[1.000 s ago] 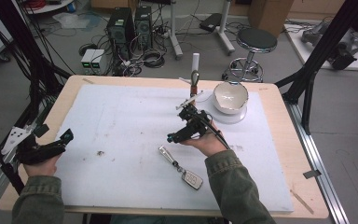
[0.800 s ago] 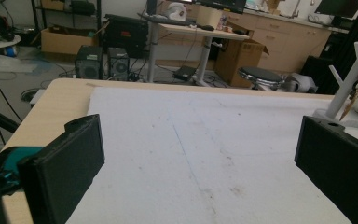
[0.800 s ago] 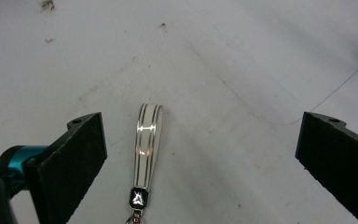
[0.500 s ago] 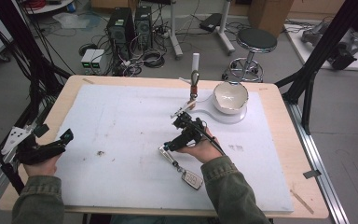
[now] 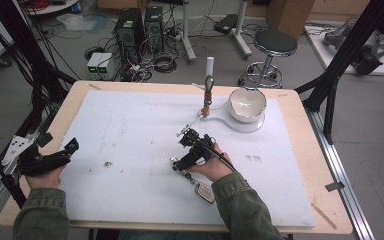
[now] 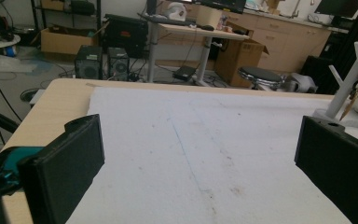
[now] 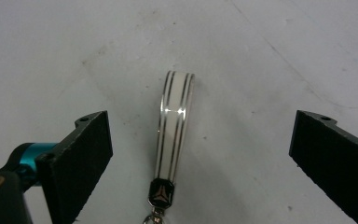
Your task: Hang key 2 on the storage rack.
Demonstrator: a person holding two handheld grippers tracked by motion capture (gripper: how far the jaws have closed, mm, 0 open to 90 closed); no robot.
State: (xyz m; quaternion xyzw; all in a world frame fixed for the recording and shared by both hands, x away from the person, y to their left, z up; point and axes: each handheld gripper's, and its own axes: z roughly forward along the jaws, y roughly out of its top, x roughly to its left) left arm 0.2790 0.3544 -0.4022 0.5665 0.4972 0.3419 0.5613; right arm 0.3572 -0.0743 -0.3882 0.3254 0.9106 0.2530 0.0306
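Observation:
A white strap with black stripes (image 7: pixel 175 126) lies flat on the white mat, ending in a black clasp (image 7: pixel 161 192) and a key fob (image 5: pixel 205 191). My right gripper (image 5: pixel 177 165) hovers just over the strap, pointing down. Its jaws are open and stand wide on either side of the strap, in the right gripper view around (image 7: pixel 200 154), touching nothing. My left gripper (image 5: pixel 72 146) rests at the mat's left edge, open and empty; in the left gripper view (image 6: pixel 198 158) only bare mat lies between its jaws.
A white hook stand (image 5: pixel 209 67) rises at the back of the mat, with a brown key ring (image 5: pixel 208 95) hanging from it. A white bowl (image 5: pixel 247 104) sits on the stand's flat base (image 5: pixel 250 127). Small dark specks (image 5: pixel 107 163) mark the mat.
My right gripper has moved from near the stand toward the person and to the left, coming down over the striped strap. The left gripper has stayed put.

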